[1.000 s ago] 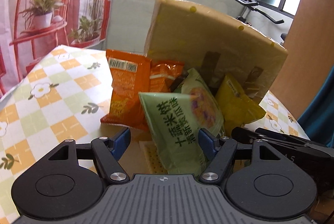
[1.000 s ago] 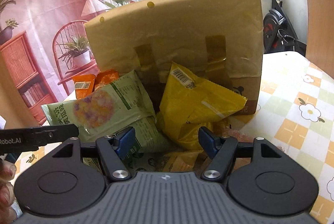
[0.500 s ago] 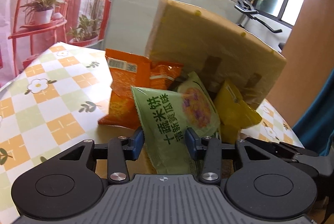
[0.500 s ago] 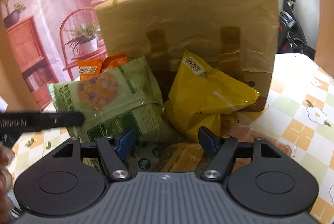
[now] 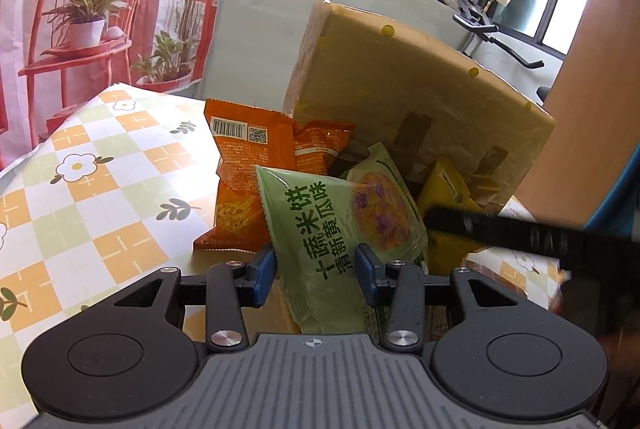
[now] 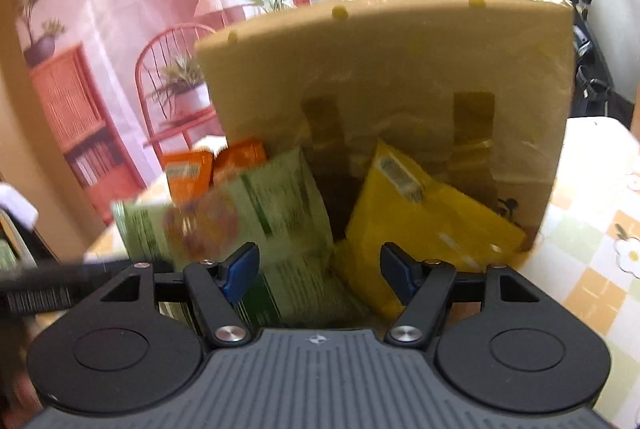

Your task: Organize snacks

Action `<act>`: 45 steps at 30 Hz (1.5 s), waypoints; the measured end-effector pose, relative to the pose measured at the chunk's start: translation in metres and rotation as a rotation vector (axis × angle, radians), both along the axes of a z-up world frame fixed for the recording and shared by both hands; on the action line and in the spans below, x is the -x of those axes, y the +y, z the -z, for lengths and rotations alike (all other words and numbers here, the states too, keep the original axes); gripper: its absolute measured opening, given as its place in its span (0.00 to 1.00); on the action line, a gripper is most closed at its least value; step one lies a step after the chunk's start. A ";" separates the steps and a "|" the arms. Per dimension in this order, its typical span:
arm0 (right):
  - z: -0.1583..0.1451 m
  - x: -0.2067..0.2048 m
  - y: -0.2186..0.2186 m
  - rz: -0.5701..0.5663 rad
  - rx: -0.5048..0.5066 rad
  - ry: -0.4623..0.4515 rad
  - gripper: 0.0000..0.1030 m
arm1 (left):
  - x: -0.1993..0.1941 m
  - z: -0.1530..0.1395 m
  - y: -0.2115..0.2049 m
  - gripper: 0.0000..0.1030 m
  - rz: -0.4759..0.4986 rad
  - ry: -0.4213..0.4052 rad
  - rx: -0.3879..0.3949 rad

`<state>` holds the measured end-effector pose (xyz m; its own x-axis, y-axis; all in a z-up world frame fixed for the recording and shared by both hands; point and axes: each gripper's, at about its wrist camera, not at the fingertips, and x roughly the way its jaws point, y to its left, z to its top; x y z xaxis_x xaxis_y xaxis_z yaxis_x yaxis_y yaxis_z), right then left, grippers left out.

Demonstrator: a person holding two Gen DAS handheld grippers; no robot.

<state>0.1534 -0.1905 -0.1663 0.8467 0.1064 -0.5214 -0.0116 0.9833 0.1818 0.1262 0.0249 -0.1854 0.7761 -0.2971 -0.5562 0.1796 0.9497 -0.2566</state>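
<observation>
Left gripper (image 5: 315,267) is clenched on the lower end of the green rice-cracker packet (image 5: 340,229), both blue pads pressing its sides. The packet sits at the front of the snack pile, at the foot of the tan cardboard box (image 5: 420,101), which stands upright on the checked tablecloth (image 5: 80,197) towards the far edge of the tabletop. Right gripper (image 6: 319,271) is released: jaws spread, nothing pinched, hanging in front of the yellow packet (image 6: 424,213) with a second green packet (image 6: 276,213) to its left (the right view is motion-blurred, so contact is hard to call, but the pads look clear of both). Two orange packets (image 5: 256,169) lean against the box's left side. Progress, as I read it: early. One packet grabbed; orange, yellow and the other green one lie loose and unsorted. Where the snacks are meant to end up isn't visible, so I can't tell how much is already done.
</observation>
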 end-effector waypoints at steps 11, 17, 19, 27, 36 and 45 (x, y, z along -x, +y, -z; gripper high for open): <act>-0.006 -0.040 0.006 -0.158 -0.026 0.035 0.73 | -0.004 0.004 0.010 0.45 -0.021 0.012 0.035; 0.006 -0.013 0.011 -0.226 0.109 0.061 0.74 | -0.007 0.006 0.011 0.45 -0.020 0.022 0.053; 0.011 -0.006 0.016 -0.251 0.182 0.059 0.74 | -0.008 0.006 0.010 0.45 -0.017 0.023 0.050; 0.015 0.005 0.039 -0.349 0.370 0.016 0.74 | -0.009 0.007 0.012 0.46 -0.015 0.028 0.046; 0.038 0.011 0.047 -0.349 0.511 0.041 0.73 | -0.009 0.007 0.010 0.46 -0.017 0.023 0.034; 0.054 -0.009 0.061 -0.412 0.620 0.021 0.73 | -0.006 0.006 0.004 0.46 0.006 0.010 0.013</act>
<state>0.1627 -0.1291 -0.2204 0.7912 0.0941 -0.6043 -0.4036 0.8226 -0.4004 0.1318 0.0289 -0.1918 0.7684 -0.3093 -0.5602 0.1828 0.9450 -0.2711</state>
